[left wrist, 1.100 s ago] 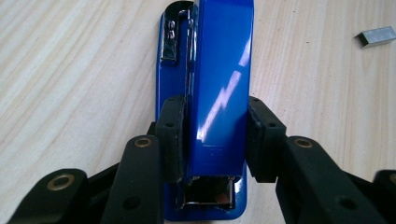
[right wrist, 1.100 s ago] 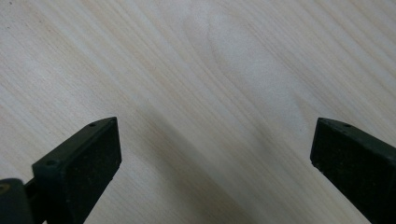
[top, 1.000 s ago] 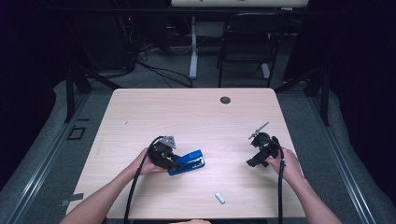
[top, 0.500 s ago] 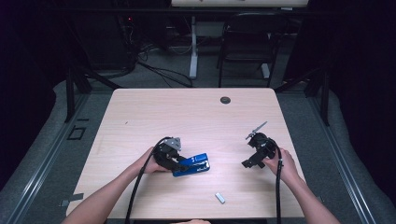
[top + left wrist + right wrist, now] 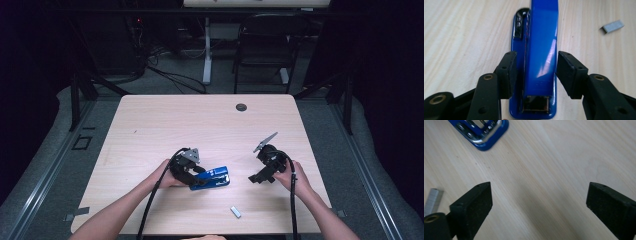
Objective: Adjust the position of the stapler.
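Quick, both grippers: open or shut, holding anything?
Left gripper: jaws just opened, pads off the stapler that sits between them.
Right gripper: wide open, holding nothing.

A lab-like recording room: bare wooden table [image 5: 210, 125], dark curtains [image 5: 30, 60], floor cables [image 5: 170, 80], folding chair [image 5: 265, 50].

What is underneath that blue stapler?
The blue stapler lies flat on the bare wooden table, its base touching the wood. Whatever might sit directly beneath it is covered. A strip of staples lies apart.
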`<action>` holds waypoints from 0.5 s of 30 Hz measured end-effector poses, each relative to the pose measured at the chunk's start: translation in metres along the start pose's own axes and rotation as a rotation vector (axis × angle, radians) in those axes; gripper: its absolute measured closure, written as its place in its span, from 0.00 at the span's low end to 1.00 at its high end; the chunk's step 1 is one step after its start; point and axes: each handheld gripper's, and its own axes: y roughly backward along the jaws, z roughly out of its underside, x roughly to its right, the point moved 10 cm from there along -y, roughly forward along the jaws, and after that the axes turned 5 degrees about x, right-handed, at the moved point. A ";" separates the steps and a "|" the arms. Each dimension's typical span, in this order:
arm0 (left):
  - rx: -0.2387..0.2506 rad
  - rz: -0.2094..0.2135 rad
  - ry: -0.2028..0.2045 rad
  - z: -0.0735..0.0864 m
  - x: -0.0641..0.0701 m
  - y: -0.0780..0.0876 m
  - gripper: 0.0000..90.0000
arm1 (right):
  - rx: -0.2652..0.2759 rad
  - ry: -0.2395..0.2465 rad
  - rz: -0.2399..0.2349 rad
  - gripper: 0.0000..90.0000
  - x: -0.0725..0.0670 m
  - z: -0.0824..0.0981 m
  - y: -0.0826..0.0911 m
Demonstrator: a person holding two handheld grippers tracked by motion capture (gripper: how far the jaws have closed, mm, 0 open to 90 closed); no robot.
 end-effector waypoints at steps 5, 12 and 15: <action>0.011 -0.037 0.058 0.006 -0.003 0.020 0.47 | 0.071 0.019 -0.031 0.15 -0.021 -0.019 0.000; -0.030 -0.024 0.067 0.016 -0.001 0.022 0.44 | 0.087 0.107 -0.089 0.17 -0.058 -0.045 -0.014; -0.022 -0.005 0.042 0.016 0.003 0.019 0.51 | 0.091 0.129 -0.102 0.25 -0.068 -0.051 -0.023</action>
